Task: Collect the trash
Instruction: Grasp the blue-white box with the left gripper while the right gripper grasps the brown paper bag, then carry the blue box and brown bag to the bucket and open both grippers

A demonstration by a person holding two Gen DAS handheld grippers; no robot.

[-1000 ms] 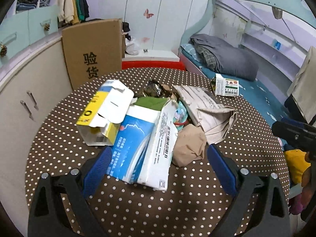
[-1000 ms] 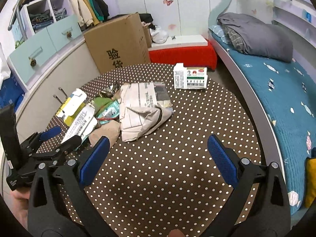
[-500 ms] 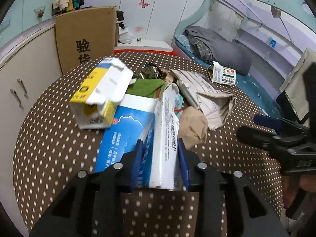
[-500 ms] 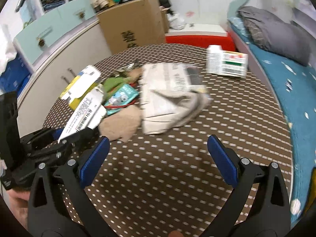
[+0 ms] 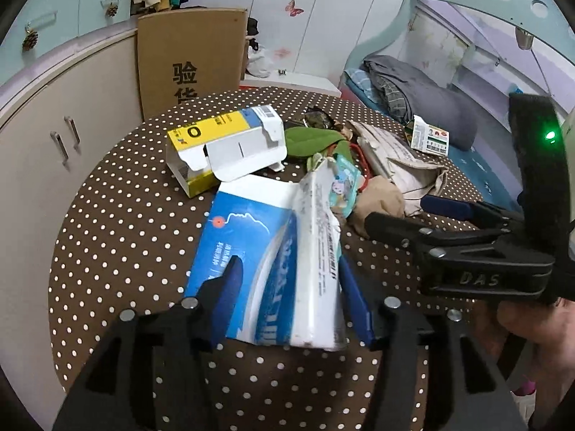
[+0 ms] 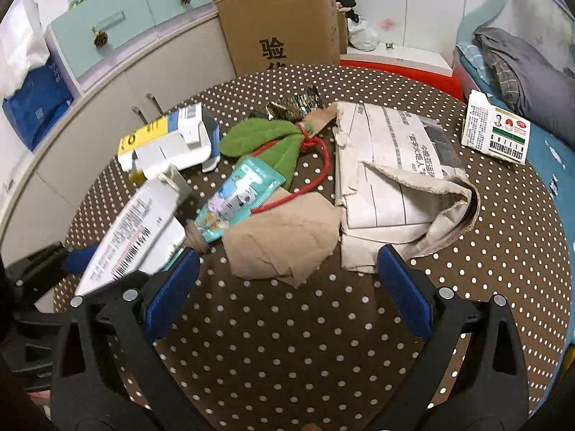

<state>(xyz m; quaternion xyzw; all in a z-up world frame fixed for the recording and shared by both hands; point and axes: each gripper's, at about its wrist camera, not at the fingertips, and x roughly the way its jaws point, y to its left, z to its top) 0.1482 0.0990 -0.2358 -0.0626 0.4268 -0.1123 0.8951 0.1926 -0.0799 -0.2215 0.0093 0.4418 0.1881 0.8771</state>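
A: Where the room closes in around it, what carries the trash?

B: A round tabletop (image 6: 359,341) in brown cloth with white dots, a large cardboard box (image 6: 280,25) behind it and a bed (image 5: 413,97) off to the right.

A: And the biggest piece of trash?

B: The folded newspaper (image 6: 391,179), right of centre. Next the blue-and-white box (image 5: 266,262), crushed, at the near left edge of the pile; then the yellow-and-white carton (image 5: 222,154) lying open behind it. A crumpled brown paper (image 6: 284,240) sits just beside the newspaper, touching it. A teal pouch (image 6: 237,201) lies between the blue-and-white box and the brown paper, with a green leaf-shaped piece (image 6: 266,140) on a red cord behind it. A small white medicine box (image 6: 497,133) stands well apart at the far right rim.

A: The left hand-held gripper (image 5: 291,298)?

B: Its jaws straddle the near end of the blue-and-white box and are opening; the left pad meets the blue face, while the right pad looks just off the white side.

A: And the right hand-held gripper (image 6: 287,294)?

B: Wide open, nothing between its pads, low over the cloth just in front of the brown paper.
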